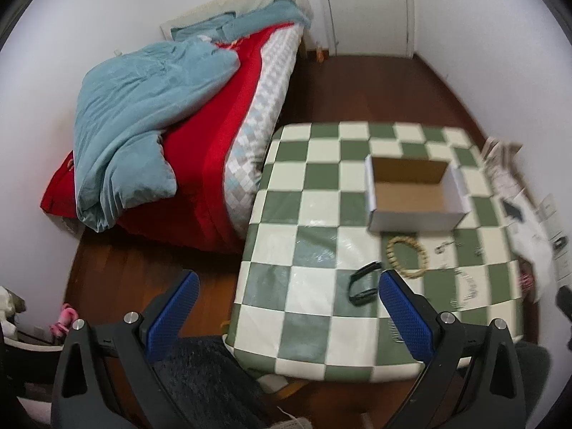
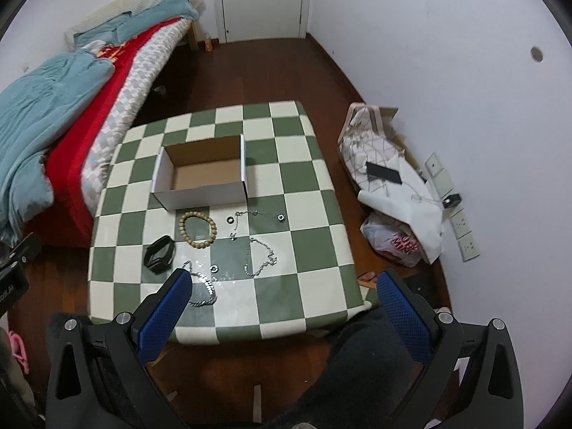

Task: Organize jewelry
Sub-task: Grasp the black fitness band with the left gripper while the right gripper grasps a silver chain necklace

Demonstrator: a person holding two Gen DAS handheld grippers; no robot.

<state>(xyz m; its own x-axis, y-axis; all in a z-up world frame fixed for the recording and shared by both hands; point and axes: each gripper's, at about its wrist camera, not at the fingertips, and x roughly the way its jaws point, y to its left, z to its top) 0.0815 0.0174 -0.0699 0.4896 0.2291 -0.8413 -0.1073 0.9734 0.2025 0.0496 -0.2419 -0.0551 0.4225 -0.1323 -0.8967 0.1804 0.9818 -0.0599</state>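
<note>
An open empty cardboard box (image 2: 203,175) (image 1: 414,193) stands on the green and white checkered table (image 2: 307,214) (image 1: 286,250). In front of it lie a wooden bead bracelet (image 2: 197,229) (image 1: 407,255), a black band (image 2: 159,254) (image 1: 363,284), silver chains (image 2: 261,259) (image 2: 202,286), a thin chain (image 2: 246,214) and small rings (image 2: 230,220) (image 2: 281,217) (image 2: 214,269). My right gripper (image 2: 284,296) is open and empty above the table's near edge. My left gripper (image 1: 286,302) is open and empty over the table's near left corner, left of the black band.
A bed (image 1: 171,114) with a blue blanket and red cover stands left of the table. Bags and a white cloth with a phone (image 2: 384,173) lie on the floor at the right wall. A closed door (image 2: 262,0) is at the back.
</note>
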